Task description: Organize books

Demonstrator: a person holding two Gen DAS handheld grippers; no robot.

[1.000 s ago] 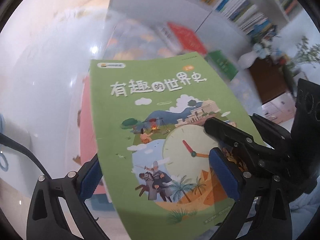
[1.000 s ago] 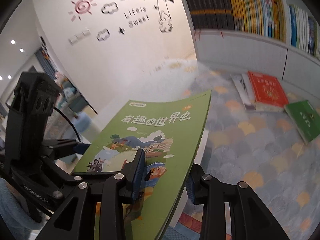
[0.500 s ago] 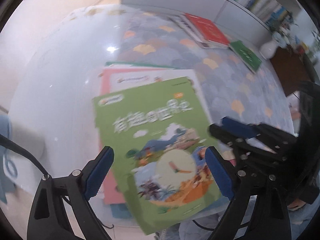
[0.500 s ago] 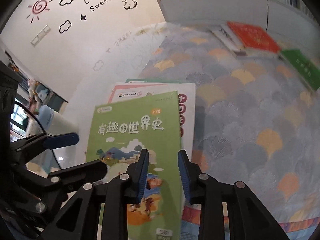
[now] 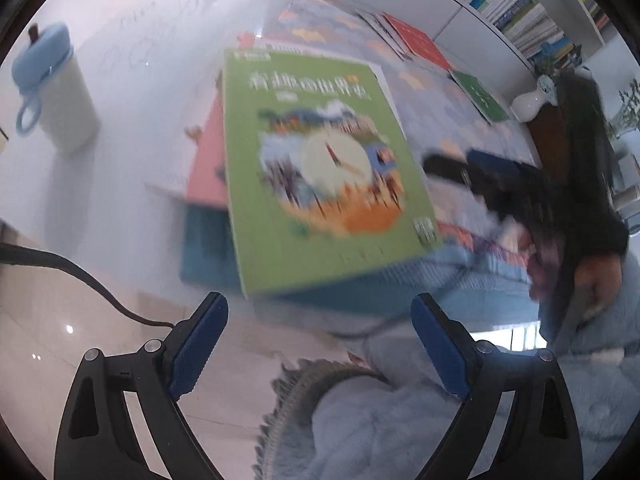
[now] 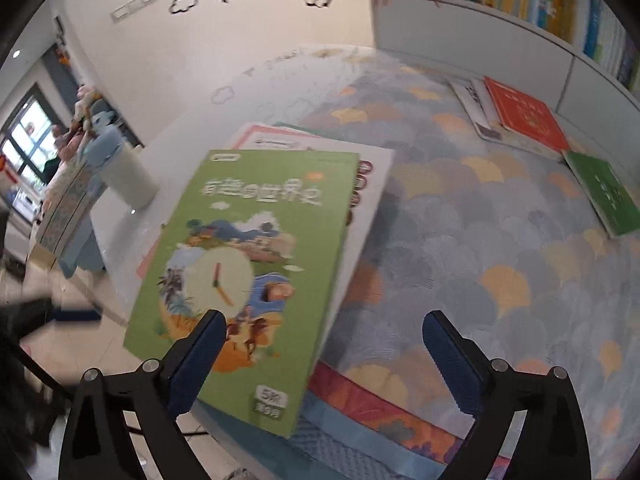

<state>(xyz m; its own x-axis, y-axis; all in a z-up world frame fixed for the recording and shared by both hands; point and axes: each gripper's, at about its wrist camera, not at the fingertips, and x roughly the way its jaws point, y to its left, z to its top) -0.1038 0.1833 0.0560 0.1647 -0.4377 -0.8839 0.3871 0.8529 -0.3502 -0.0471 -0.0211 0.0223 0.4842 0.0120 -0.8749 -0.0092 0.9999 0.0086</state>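
The green book (image 6: 256,264), its cover showing a clock face and Chinese title characters, lies face up on top of a small stack at the near corner of the bench (image 6: 188,104). Directly beneath it is a white-and-pink book (image 6: 376,184), whose edges show past the green cover at the far and right sides. The stack sits partly on the bare white bench surface and partly on a fan-patterned mat (image 6: 480,248) in blue, grey and yellow.

The right gripper (image 6: 324,344) hovers over the near end of the green book. Its fingers are spreading — the left blue pad (image 6: 200,356) overlaps the cover in view, the other stands over the mat, and neither presses the book. The left gripper (image 5: 320,344) is held off the near edge of the bench, fingers spread wide with nothing between them; a light blue fleece sleeve (image 5: 360,420) shows below.

Farther along the mat, well apart from the stack, a red book (image 6: 524,116) rests on a white one, with a second, darker green book (image 6: 608,196) just beside them. A white cup with a blue lid (image 5: 52,84) stands on the bare bench left of the stack. Shelves of upright books (image 5: 516,12) run behind the bench.
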